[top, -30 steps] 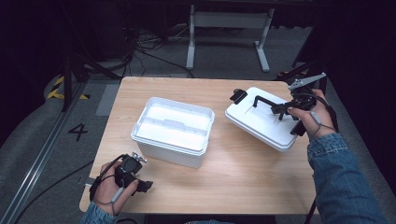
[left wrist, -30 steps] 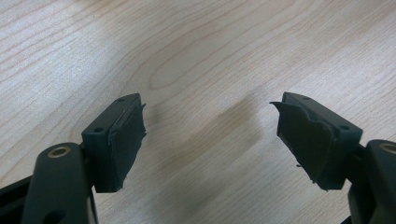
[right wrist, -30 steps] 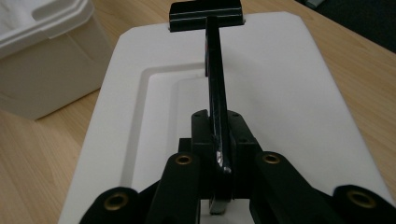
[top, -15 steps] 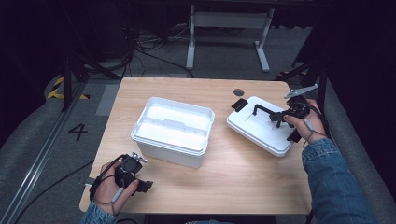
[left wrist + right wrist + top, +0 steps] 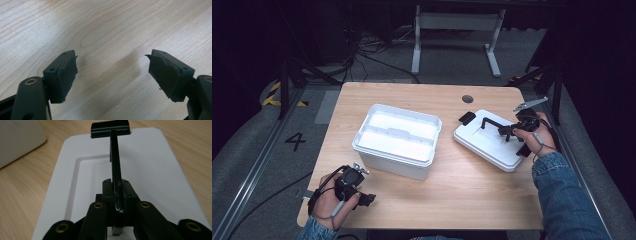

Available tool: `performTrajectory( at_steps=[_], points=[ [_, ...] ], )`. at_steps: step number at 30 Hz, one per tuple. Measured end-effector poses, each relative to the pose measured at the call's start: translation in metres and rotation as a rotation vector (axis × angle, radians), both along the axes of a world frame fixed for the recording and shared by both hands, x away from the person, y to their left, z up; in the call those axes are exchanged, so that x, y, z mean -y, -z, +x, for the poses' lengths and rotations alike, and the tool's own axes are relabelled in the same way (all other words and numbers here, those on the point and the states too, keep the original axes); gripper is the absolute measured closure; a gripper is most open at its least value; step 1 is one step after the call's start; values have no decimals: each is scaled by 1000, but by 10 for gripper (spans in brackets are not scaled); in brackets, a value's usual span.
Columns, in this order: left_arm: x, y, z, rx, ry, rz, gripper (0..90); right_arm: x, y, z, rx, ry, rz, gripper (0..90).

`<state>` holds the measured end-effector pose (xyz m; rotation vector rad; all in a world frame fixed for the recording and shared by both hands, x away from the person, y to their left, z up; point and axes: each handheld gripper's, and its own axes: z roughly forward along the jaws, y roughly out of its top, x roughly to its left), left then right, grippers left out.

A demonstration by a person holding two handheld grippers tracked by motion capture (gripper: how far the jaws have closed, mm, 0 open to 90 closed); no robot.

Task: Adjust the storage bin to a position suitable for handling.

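Note:
A white box (image 5: pixel 397 140) stands open in the middle of the wooden table (image 5: pixel 462 195). To its right lies the white lid (image 5: pixel 484 145), low at the table's right side, with a black handle (image 5: pixel 490 122) arching over it. My right gripper (image 5: pixel 508 131) is shut on that handle. In the right gripper view the jaws clamp the handle bar (image 5: pixel 115 165) above the lid (image 5: pixel 155 170), and a black clip (image 5: pixel 110 128) sits at the lid's far end. My left gripper (image 5: pixel 362 189) rests at the front left corner, open over bare wood (image 5: pixel 112 72).
A round cable hole (image 5: pixel 467 98) sits in the table's far side. The lid reaches close to the table's right edge. Behind the table stand a grey metal frame (image 5: pixel 457 22) and floor cables (image 5: pixel 362 50).
The right gripper has come down with the lid, which has sunk and levelled out at the table's right side. The left gripper has stayed put.

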<state>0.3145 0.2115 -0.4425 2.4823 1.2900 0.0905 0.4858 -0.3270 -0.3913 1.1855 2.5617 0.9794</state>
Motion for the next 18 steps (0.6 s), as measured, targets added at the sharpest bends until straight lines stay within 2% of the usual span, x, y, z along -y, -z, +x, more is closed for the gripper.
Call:
performTrajectory(
  at_steps=[9, 18],
  points=[
    [1, 0, 0, 2, 2, 5, 236, 1, 9, -1, -16, -4, 8, 844],
    [1, 1, 0, -1, 3, 3, 235, 3, 19, -2, -53, -3, 10, 841]
  ],
)
